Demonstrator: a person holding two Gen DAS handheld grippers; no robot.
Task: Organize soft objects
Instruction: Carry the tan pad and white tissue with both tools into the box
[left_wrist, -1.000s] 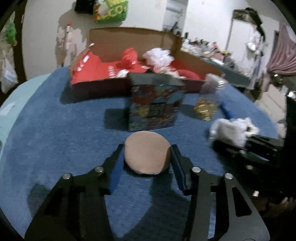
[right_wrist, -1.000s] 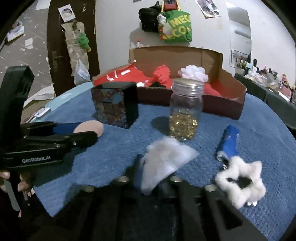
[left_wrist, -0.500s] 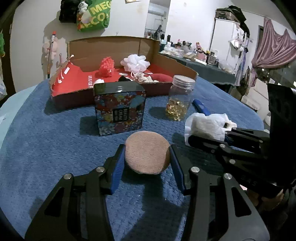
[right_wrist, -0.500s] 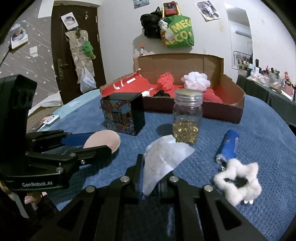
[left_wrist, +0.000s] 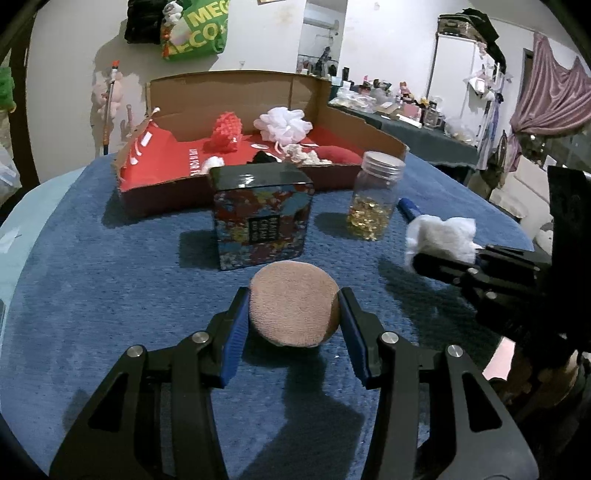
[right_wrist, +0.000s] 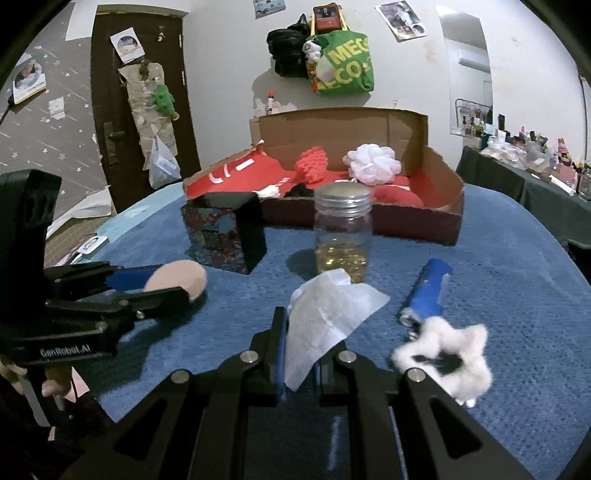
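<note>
- At the lower centre of the left wrist view, the left gripper (left_wrist: 293, 314) pinches a round tan powder puff (left_wrist: 293, 303); both blue pads press against its sides, and the puff is held above the blue cloth (left_wrist: 110, 280).
- At the lower centre of the right wrist view, the right gripper (right_wrist: 299, 350) is pressed together on a white tissue (right_wrist: 328, 317); the tissue fans upward out of the jaws.
- In the left wrist view, the same tissue appears at the right edge of the frame, at the tip of the right gripper.
- Above the centre in both views, an open cardboard box (left_wrist: 229, 88) stands on the cloth. It contains a red fabric item (left_wrist: 162, 166), a red knitted piece (left_wrist: 226, 131) and a white mesh pouf (left_wrist: 284, 123).
- In front of the box stands a patterned tin (left_wrist: 262, 218) with a dark lid, and just to its right in the left wrist view a glass jar (left_wrist: 375, 195) partly filled with gold-coloured contents.
- Right of centre in the right wrist view, a blue cylinder (right_wrist: 428, 290) lies on the cloth; at its near end rests a white fluffy scrunchie (right_wrist: 443, 358). Whether the two touch cannot be determined.
- At the lower left of the right wrist view, fingertips of a hand (right_wrist: 51, 384) grip the left gripper's handle.
</note>
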